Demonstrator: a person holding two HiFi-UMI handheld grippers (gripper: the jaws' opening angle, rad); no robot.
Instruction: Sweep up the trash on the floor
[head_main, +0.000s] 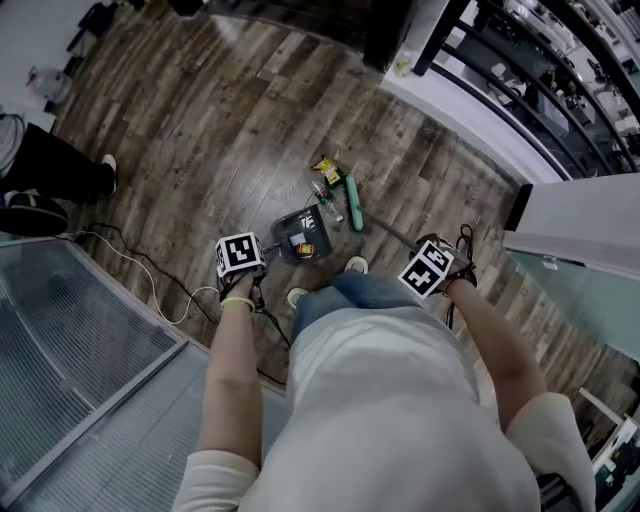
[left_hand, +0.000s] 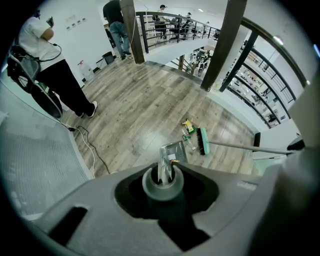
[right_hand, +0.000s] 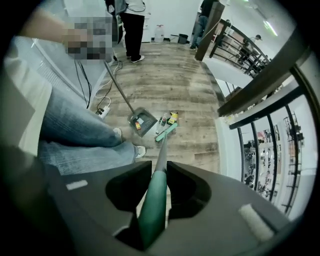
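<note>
Right gripper (right_hand: 159, 171): clamped on broom (right_hand: 161, 150) handle — stiff, light, we judge.
Left gripper (left_hand: 164, 174): closed round dustpan (left_hand: 173, 151) handle.
Trash (head_main: 327, 172): light wrappers — sweep gently.

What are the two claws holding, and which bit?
Left claw: the dustpan, by the top of its handle. Right claw: the broom, by its handle's green grip.

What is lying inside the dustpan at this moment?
Inside the dustpan lie a red-and-yellow wrapper and a pale flat scrap. Anything under them is covered, and finer detail is too small to tell.
</note>
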